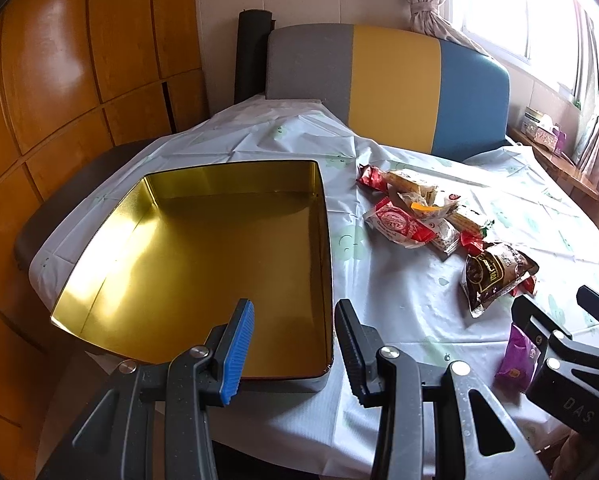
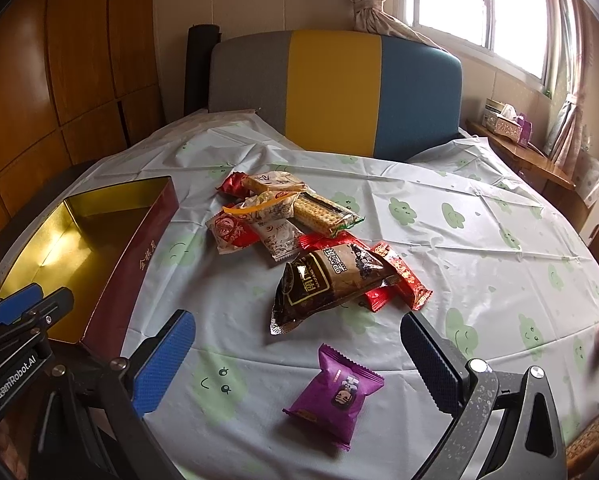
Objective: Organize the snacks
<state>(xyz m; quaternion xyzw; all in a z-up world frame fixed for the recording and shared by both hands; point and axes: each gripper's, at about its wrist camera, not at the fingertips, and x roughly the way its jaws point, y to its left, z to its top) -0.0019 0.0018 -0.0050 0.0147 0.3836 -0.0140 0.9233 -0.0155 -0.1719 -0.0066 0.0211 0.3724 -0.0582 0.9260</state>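
Observation:
An empty gold-lined tin (image 1: 203,256) with dark red outer walls (image 2: 139,252) sits at the table's left. A pile of snack packets (image 2: 283,216) lies mid-table, also in the left wrist view (image 1: 415,212). A brown packet (image 2: 331,280) lies nearer, over red ones. A purple packet (image 2: 335,392) lies flat between my right gripper's open fingers, untouched. My right gripper (image 2: 299,364) is open and empty. My left gripper (image 1: 295,348) is open and empty over the tin's near right corner.
The round table has a white cloth with green cloud prints (image 2: 459,248). A grey, yellow and blue chair back (image 2: 335,92) stands behind it. Wooden cabinets (image 1: 59,92) are at the left, a shelf with boxes (image 2: 507,120) by the window.

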